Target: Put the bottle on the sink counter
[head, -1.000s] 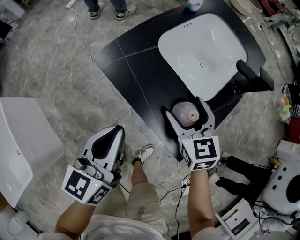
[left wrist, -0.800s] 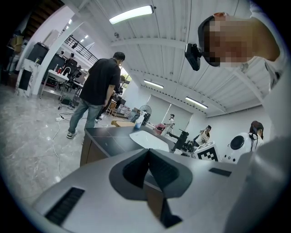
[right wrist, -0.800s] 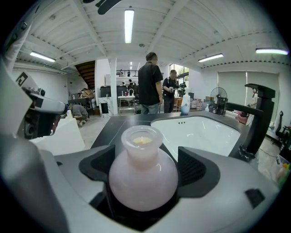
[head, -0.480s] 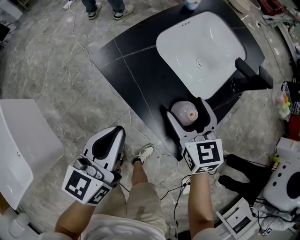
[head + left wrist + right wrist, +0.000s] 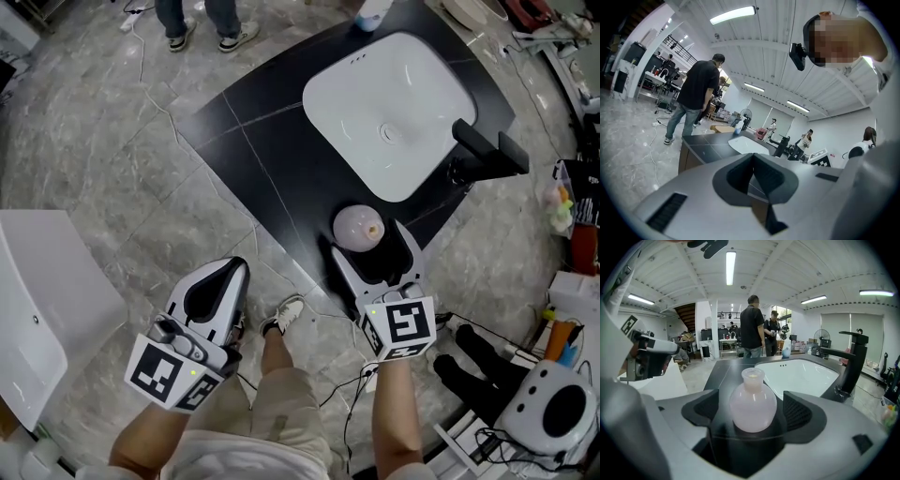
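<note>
bottle [image 5: 358, 226] upright by counter [image 5: 272, 141] front edge | right gripper [image 5: 368, 240] jaws wide, flanking it | left gripper [image 5: 223, 272] jaws closed, empty | best: back straight out

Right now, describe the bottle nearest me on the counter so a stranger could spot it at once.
Find the black sink counter with its white basin. On the basin's near side stands the bottle, between the open right tongs. It is a round, pale pink, frosted bulb with a short neck, unlike the white-and-blue bottle at the far edge.
</note>
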`<state>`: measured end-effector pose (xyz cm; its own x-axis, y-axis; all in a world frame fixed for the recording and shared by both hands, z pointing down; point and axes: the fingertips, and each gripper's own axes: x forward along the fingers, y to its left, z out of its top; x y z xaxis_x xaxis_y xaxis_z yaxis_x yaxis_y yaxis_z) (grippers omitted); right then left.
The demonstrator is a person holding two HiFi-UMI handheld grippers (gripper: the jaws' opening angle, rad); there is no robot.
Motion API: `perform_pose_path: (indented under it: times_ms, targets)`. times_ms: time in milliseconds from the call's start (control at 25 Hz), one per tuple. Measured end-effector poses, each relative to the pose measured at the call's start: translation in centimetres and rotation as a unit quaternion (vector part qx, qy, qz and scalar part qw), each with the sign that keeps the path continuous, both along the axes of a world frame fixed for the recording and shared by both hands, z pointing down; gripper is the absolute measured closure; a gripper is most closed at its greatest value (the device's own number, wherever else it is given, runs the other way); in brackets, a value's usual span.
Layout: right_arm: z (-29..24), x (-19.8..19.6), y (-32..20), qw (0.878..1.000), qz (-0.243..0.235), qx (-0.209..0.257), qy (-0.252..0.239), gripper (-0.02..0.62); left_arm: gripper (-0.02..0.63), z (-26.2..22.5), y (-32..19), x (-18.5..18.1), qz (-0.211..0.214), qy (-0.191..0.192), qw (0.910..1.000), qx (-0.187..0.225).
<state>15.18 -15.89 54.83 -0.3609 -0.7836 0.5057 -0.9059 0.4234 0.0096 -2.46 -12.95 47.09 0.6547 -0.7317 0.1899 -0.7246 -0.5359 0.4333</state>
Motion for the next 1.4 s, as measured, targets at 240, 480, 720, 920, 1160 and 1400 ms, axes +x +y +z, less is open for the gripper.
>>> perform_pose_path:
  times_ms: [240, 480, 720, 920, 1160, 1400]
  targets:
    - [0.1, 0.6, 1.0, 1.0, 0.017, -0.001, -0.001, 0.173, 0.592, 0.4, 0.5, -0.3, 0.004, 0.001, 1.0, -0.004]
    - [-0.2, 0.5, 2.2, 0.999, 0.031, -0.008, -0.007, 0.175, 0.592, 0.2, 0.8, -0.5, 0.013, 0.006, 0.9999, -0.003]
    - [-2.0, 0.7, 4.0, 0.999, 0.046, -0.003, 0.008, 0.296, 0.592, -0.4, 0.8, -0.2, 0.02, 0.024, 0.9995, -0.001]
    - [-3.2, 1.4, 5.1, 0.998, 0.053, -0.007, 0.02, 0.344, 0.592, -1.5, 0.9, 0.1, 0.032, 0.037, 0.9988, 0.005]
    - [-4.9, 1.4, 6.1, 0.997, 0.072, -0.005, 0.021, 0.498, 0.592, -3.1, 0.9, -0.7, 0.037, 0.038, 0.9985, 0.01]
    - [-7.7, 0.6, 6.6, 0.996, 0.083, 0.002, 0.028, 0.584, 0.592, -5.3, 1.6, -1.2, 0.046, 0.038, 0.9982, 0.012]
